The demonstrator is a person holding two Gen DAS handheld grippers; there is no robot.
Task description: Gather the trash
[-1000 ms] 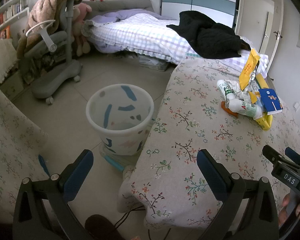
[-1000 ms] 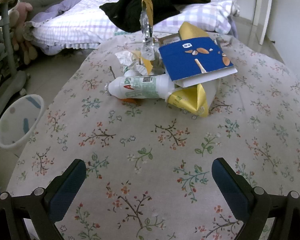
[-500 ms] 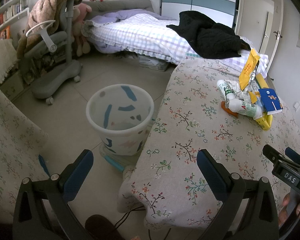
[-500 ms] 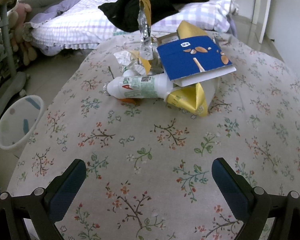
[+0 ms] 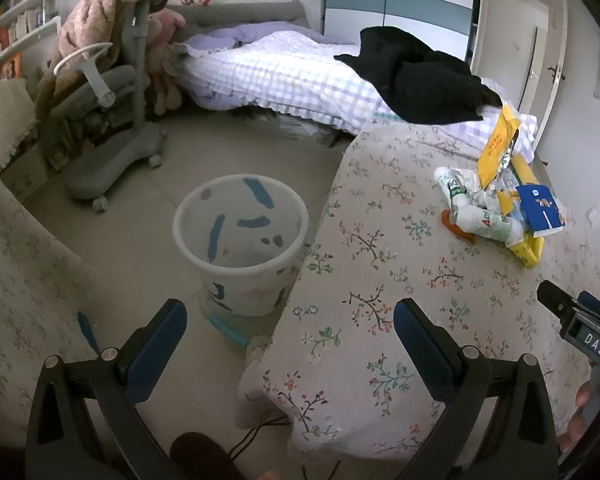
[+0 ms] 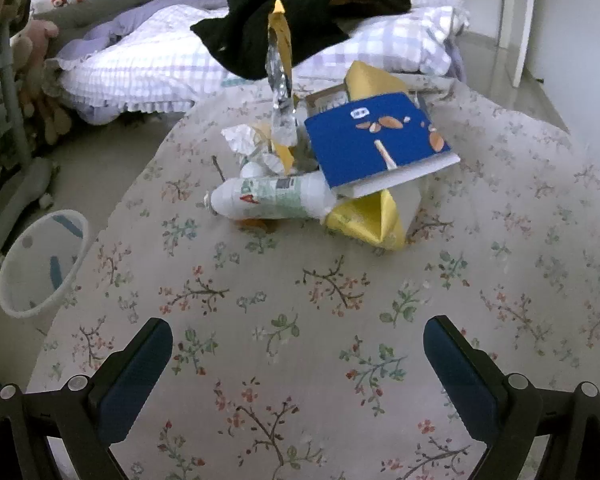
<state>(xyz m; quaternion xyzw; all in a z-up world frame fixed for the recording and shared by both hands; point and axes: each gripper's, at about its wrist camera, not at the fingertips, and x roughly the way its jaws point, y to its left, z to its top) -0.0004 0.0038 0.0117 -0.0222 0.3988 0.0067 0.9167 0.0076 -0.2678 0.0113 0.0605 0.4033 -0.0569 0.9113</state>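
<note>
A heap of trash lies on the floral-clothed table point(image 6: 300, 320): a white plastic bottle point(image 6: 268, 199) on its side, a blue carton point(image 6: 380, 142) resting on yellow packaging point(image 6: 370, 220), crumpled paper point(image 6: 242, 138) and a tall yellow foil wrapper point(image 6: 280, 52). The same heap shows in the left wrist view, with the bottle point(image 5: 488, 222) and blue carton point(image 5: 540, 210). A white patterned bin point(image 5: 240, 244) stands on the floor left of the table, also seen as the bin point(image 6: 40, 264). My right gripper point(image 6: 298, 344) is open above the table, short of the heap. My left gripper point(image 5: 290, 328) is open over the table's edge.
A bed point(image 5: 292, 80) with a black garment point(image 5: 416, 80) lies behind the table. A grey wheeled chair point(image 5: 112, 128) draped with a blanket stands on the floor at left. Another floral-covered surface point(image 5: 16, 280) is at the near left. Cables run under the table.
My right gripper has crept a little closer to the heap. The left gripper has stayed still.
</note>
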